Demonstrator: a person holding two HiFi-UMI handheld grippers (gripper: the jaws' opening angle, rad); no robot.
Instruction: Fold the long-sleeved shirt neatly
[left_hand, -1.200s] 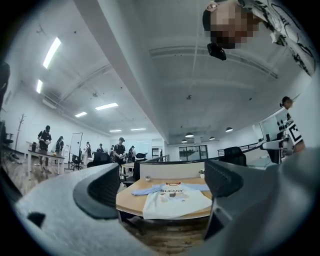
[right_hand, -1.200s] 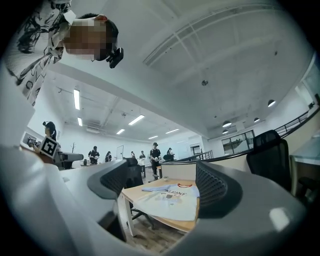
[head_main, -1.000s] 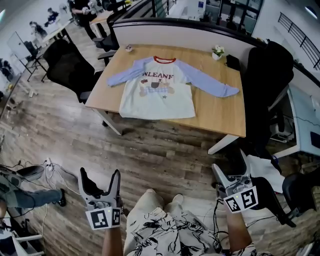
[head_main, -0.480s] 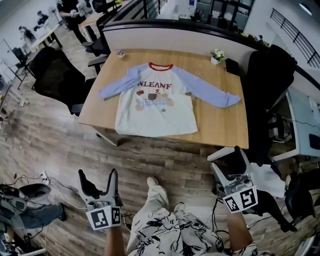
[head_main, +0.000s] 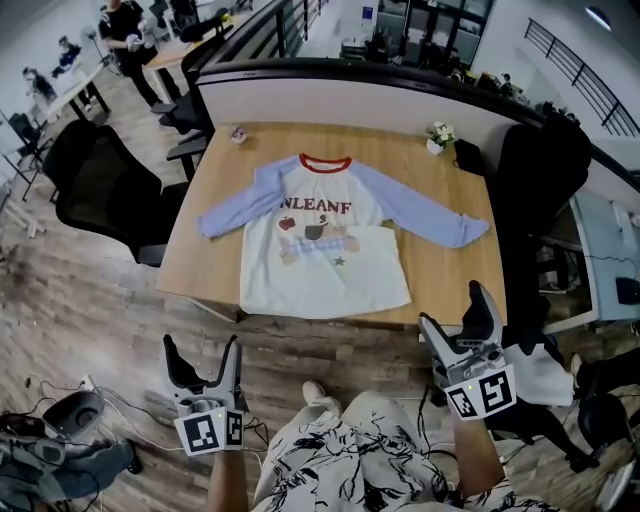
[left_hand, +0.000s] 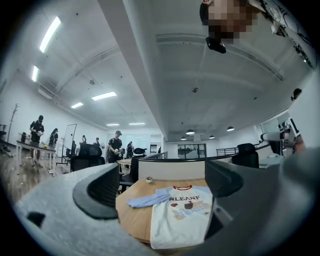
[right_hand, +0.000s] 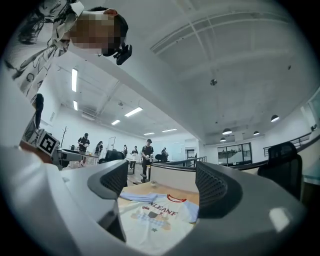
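Observation:
A long-sleeved shirt (head_main: 320, 240) lies flat, face up, on the wooden table (head_main: 440, 270). Its body is white with a print, its sleeves pale blue and spread out, its collar red. Both gripper views show the same shirt (left_hand: 182, 212) (right_hand: 155, 217) ahead, between the jaws. My left gripper (head_main: 205, 355) is held over the floor short of the table's near edge, open and empty. My right gripper (head_main: 460, 320) is open and empty too, just off the table's near right corner.
A small potted plant (head_main: 438, 133) and a dark object (head_main: 468, 155) sit at the table's far right, a small item (head_main: 237, 133) at the far left. Black office chairs (head_main: 100, 190) (head_main: 545, 170) flank the table. A partition wall (head_main: 350, 85) runs behind it. Cables (head_main: 60, 415) lie on the floor at the left.
The view has closed in on the table: the shirt now sits nearer and larger. Both grippers stay open; the right one has come up to the table's near right corner.

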